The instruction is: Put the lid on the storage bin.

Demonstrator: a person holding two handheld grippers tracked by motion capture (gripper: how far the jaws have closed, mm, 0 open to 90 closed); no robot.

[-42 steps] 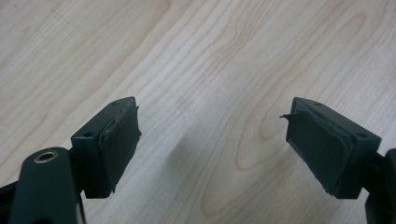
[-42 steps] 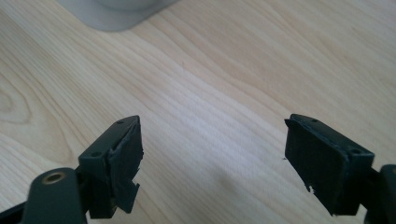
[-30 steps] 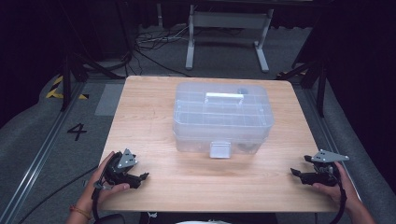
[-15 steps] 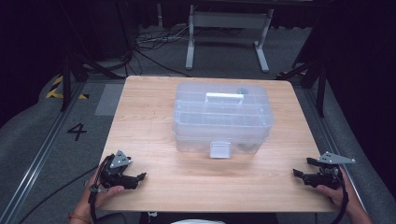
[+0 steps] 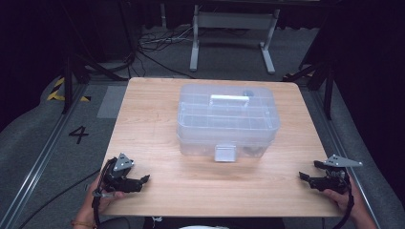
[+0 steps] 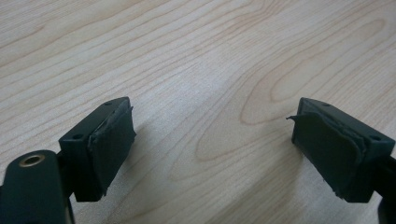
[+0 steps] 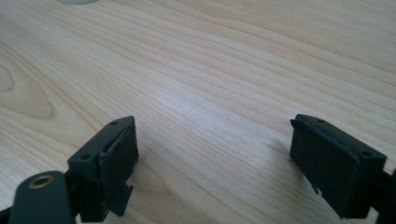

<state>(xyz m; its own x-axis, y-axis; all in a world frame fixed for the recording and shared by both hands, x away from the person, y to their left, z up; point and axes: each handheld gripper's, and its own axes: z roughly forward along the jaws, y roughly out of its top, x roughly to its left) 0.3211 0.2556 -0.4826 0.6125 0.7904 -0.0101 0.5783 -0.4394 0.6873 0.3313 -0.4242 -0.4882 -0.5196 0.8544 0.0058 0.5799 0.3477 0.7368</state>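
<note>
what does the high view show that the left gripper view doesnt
High view alone: the clear plastic box with its front latch, the right gripper, both hands and the floor. Left gripper view alone: a close look at the left gripper with its jaws wide apart, nothing between them, and the worn black pads. Both share the wooden table and the left gripper.

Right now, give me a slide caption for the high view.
Closed clear plastic box sits mid-table; left gripper and right gripper rest open near the front corners.

A black numeral "4" on the grey floor mat [image 5: 79, 134] left of the table.
</note>
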